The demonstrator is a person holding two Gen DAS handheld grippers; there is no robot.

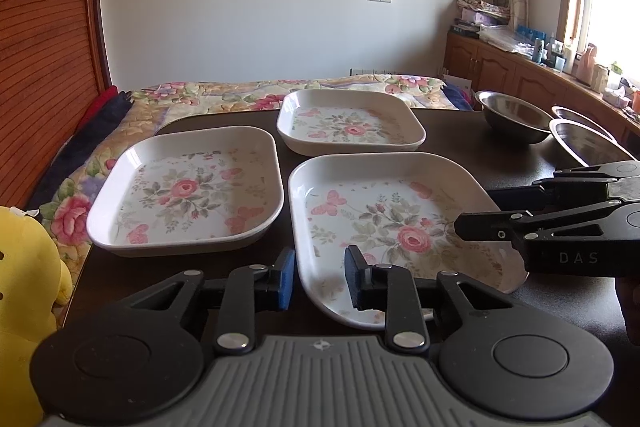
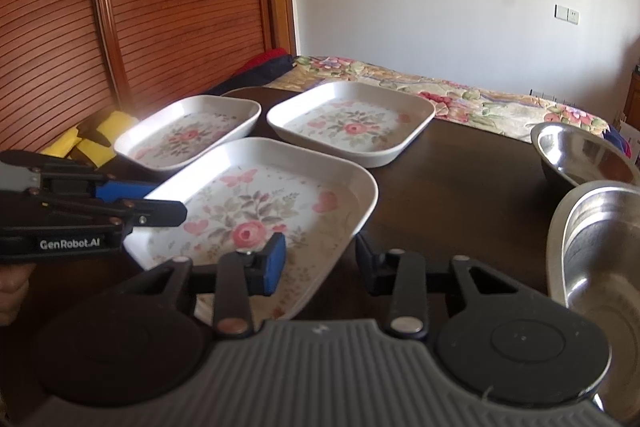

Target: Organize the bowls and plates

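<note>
three white floral plates are sitting on the dark table (image 1: 452, 131), none stacked. the nearest plate (image 1: 396, 223) is lying closest to both cameras, the left plate (image 1: 188, 193) is resting just beside it, and the far plate (image 1: 352, 123) is sitting behind them near the table's far edge. to the right, three steel bowls are standing apart from the plates: a far bowl (image 1: 514, 123), a near bowl (image 1: 588, 145) and a third bowl (image 1: 576, 115) showing only its rim behind it.

the left gripper (image 1: 318, 277) is hovering with its jaws wide and straddling the nearest plate's near left corner, gripping nothing. the right gripper (image 2: 320, 263) is likewise holding its jaws wide around that plate's near right corner, with nothing between them. a yellow plush toy (image 1: 24, 291) is sitting at the table's left, and a floral bedspread (image 1: 224, 99) is lying beyond.
</note>
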